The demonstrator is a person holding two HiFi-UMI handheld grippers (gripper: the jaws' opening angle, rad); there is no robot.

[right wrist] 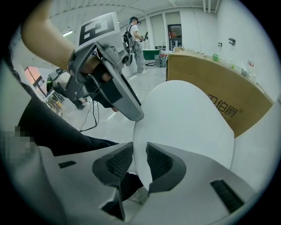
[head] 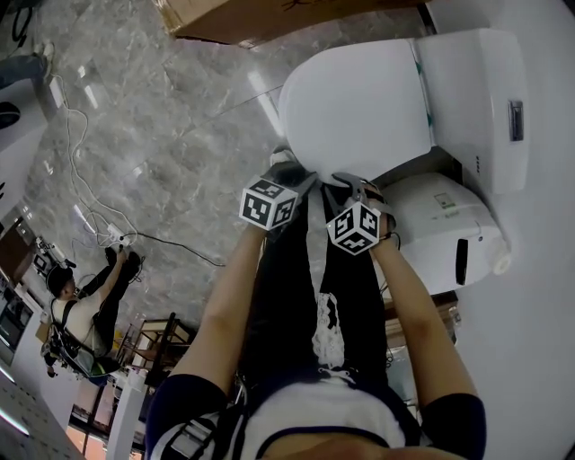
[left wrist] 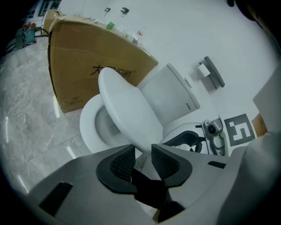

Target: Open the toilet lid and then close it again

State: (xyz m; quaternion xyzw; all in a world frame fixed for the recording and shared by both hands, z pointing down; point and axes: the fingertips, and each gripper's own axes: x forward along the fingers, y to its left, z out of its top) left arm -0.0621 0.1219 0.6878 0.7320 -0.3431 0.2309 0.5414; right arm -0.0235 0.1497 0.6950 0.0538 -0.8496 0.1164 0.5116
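The white toilet lid (head: pixel 359 108) is partly raised, tilted over the seat ring (left wrist: pixel 90 127) and bowl, in front of the tank (head: pixel 476 99). Both grippers are at its front edge, side by side. My left gripper (head: pixel 286 166) has the lid's rim (left wrist: pixel 127 110) running down between its ribbed pads (left wrist: pixel 122 163), shut on it. My right gripper (head: pixel 346 182) is likewise shut on the lid (right wrist: pixel 189 118), whose edge fills the gap between its jaws (right wrist: pixel 139 154). The hinge end of the lid is hidden behind the lid itself.
A large cardboard box (head: pixel 260 18) stands on the floor beyond the toilet. A white bin-like unit (head: pixel 449 225) sits to its right by the wall, with a paper holder (left wrist: pixel 210 72) above. Cables (head: pixel 99 207) cross the marble floor; a person (head: pixel 81 305) crouches far left.
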